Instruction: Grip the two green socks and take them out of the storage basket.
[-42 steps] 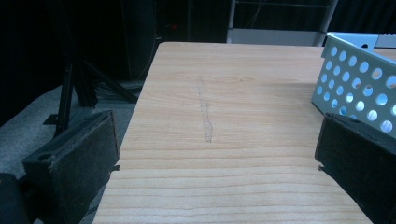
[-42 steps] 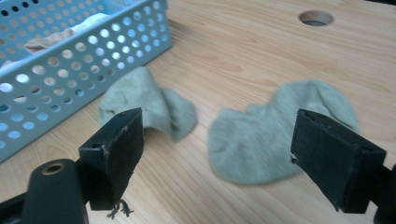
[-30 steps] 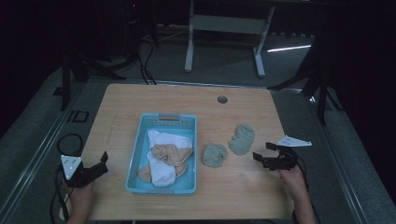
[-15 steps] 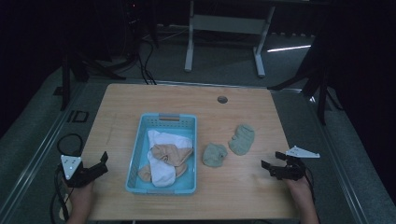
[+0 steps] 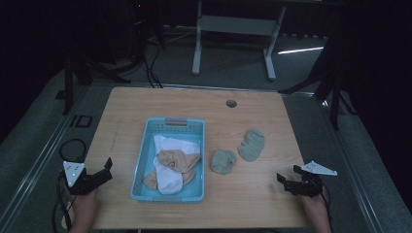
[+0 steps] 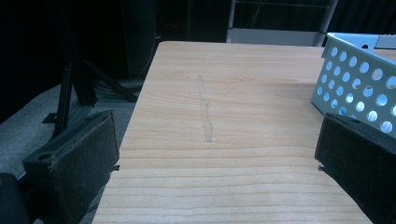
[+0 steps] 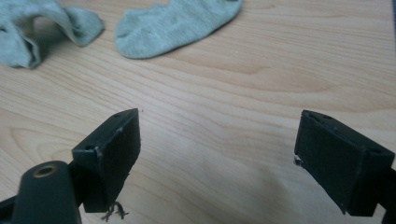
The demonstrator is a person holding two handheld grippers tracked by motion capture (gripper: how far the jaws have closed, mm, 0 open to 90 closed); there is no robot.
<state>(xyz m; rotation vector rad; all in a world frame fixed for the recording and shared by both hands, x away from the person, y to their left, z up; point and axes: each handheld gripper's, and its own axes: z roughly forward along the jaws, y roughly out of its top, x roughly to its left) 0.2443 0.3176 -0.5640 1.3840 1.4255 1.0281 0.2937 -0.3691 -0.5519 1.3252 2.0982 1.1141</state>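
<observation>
dark room; a light wooden surface (image 5: 145, 111) stands on grey floor, with a metal frame behind it. the left gripper (image 5: 95, 177) rests at the surface's near left edge, jaws apart and empty, just left of the light blue perforated basket (image 5: 171, 127). the right gripper (image 5: 293, 183) rests at the near right corner, jaws apart and empty, over bare wood. the basket holds white socks (image 5: 167, 145) and a tan sock (image 5: 174, 159) in a loose pile. two grey-green socks lie on the surface to the basket's right: a crumpled sock (image 5: 223, 160) near the basket and a flat sock (image 5: 251, 144) just beyond it. judgement: if the aim is loading socks into the basket, these two are left. no brand, label or writing can be read.
</observation>
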